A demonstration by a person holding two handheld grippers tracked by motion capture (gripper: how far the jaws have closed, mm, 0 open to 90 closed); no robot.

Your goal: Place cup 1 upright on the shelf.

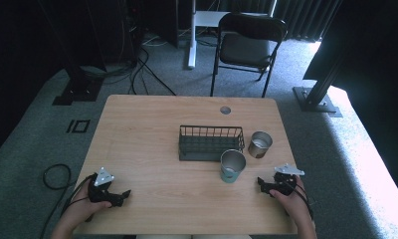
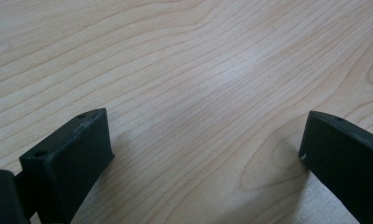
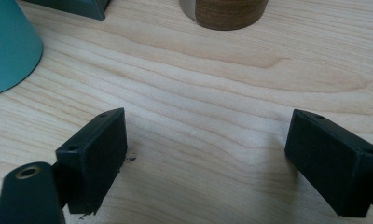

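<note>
A teal cup (image 1: 233, 167) with a metal inside stands on the wooden table (image 1: 152, 124), right of centre. Behind it and to the right is a second cup (image 1: 260, 144), metal inside with a brown wood-look band. A black wire basket (image 1: 211, 143) sits at mid table, empty as far as I can see. My left gripper (image 1: 123, 195) rests near the front left edge, open over bare wood (image 2: 205, 135). My right gripper (image 1: 261, 182) is open at the front right (image 3: 205, 140), a short way from the teal cup (image 3: 7, 46) and the brown cup (image 3: 229, 11).
A corner of the basket (image 3: 77, 5) shows at the top of the right gripper view. A round cable hole (image 1: 225, 110) lies near the table's far edge. A black folding chair (image 1: 247, 45) stands beyond the table, with cables (image 1: 55, 177) on the carpet.
</note>
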